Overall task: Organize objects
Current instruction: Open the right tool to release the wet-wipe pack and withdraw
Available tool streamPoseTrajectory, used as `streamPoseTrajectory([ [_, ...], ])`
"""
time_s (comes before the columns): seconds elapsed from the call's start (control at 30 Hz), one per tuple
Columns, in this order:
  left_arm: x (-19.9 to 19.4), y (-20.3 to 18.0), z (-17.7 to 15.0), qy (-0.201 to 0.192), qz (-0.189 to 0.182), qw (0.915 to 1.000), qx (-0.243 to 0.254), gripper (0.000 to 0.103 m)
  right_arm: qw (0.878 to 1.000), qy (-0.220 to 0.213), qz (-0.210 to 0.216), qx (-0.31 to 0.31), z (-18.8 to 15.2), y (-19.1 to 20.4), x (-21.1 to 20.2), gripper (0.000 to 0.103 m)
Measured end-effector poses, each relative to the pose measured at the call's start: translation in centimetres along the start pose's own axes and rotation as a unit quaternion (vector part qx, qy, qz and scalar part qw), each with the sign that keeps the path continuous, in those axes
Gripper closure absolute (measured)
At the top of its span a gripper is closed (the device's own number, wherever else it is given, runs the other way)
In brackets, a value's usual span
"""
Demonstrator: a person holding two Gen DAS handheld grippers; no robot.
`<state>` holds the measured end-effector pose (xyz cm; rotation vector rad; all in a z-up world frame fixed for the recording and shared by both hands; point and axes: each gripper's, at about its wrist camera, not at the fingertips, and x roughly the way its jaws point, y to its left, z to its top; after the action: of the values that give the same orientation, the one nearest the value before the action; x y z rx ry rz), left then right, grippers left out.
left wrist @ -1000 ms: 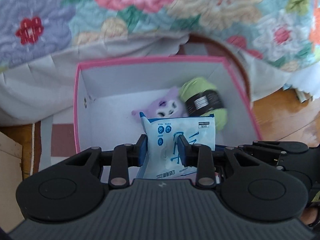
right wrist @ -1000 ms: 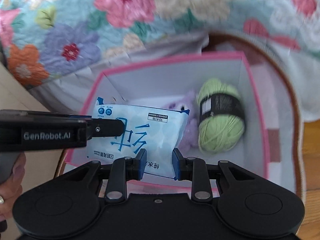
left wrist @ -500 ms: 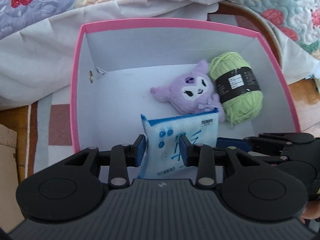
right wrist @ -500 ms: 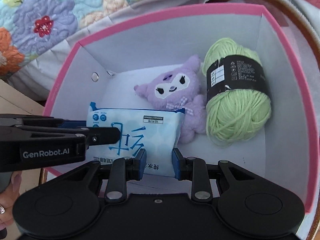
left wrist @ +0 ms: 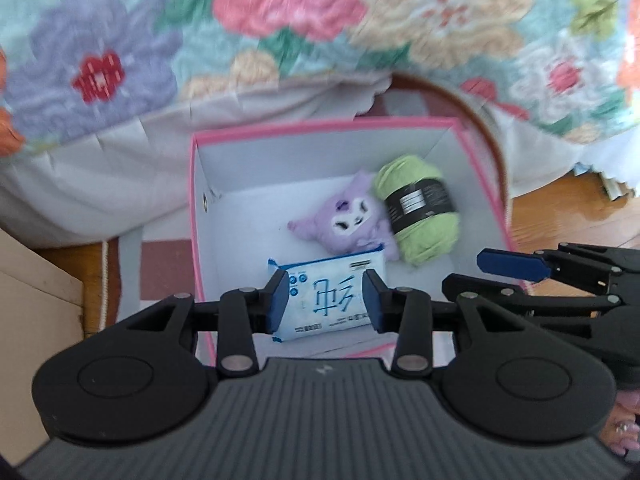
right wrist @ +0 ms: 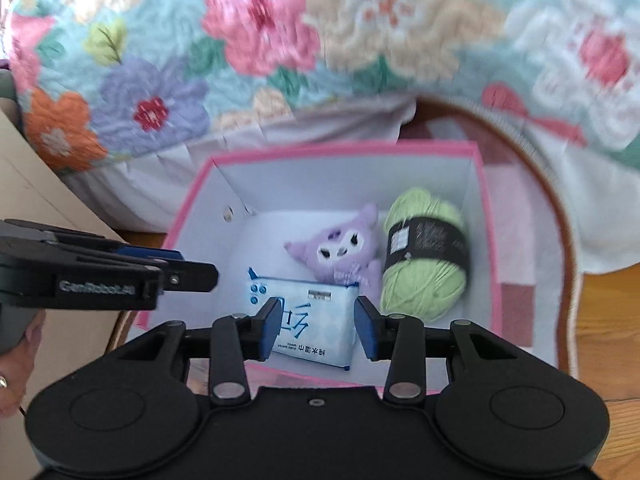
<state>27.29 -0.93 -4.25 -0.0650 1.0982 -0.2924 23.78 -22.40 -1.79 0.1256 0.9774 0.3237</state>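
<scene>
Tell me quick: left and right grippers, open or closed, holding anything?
Left gripper: open, holding nothing; the wipes pack lies in the pink box below.
Right gripper: open, holding nothing, above the same pack.

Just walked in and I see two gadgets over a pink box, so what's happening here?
A person is tidying things into a pink-rimmed box on the floor beside a floral quilt. A blue-and-white wipes pack lies in the box next to a purple plush toy and a ball of green yarn. The left gripper and right gripper both hover above the box with jaws open, holding nothing.
</scene>
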Motion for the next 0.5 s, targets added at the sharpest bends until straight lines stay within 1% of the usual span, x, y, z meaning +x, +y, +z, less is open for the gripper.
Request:
streamPoseTrajectory([
  [0.13, -3.9, -1.6, 0.1, -0.008, 0.014, 0.9995, 0.027, 0.062, 1.000, -0.017, 0.008, -0.015, 0.4, 0.7, -3.9, 0.053],
  [0.23, -6.2, -2.8, -0.4, -0.004, 0.010, 0.9993, 0.037, 0.062, 0.999, -0.027, 0.018, -0.033, 0.1, 1.8, -6.6, 0.047],
  [0.3, -7.5, -3.6, -0.9, -0.006, 0.009, 0.9990, 0.043, 0.060, 0.998, -0.034, 0.022, -0.043, -0.2, 2.5, -8.3, 0.039],
  [0.37, -9.0, -4.4, -1.7, -0.010, 0.008, 0.9987, 0.049, 0.056, 0.998, -0.039, 0.019, -0.055, -0.7, 3.2, -10.0, 0.037],
  [0.43, -10.3, -5.1, -2.4, -0.016, 0.005, 0.9984, 0.054, 0.054, 0.996, -0.046, 0.016, -0.069, -1.4, 3.9, -11.7, 0.033],
  [0.5, -11.5, -5.7, -3.1, -0.020, -0.001, 0.9981, 0.058, 0.050, 0.995, -0.051, 0.016, -0.079, -2.3, 4.4, -13.2, 0.028],
])
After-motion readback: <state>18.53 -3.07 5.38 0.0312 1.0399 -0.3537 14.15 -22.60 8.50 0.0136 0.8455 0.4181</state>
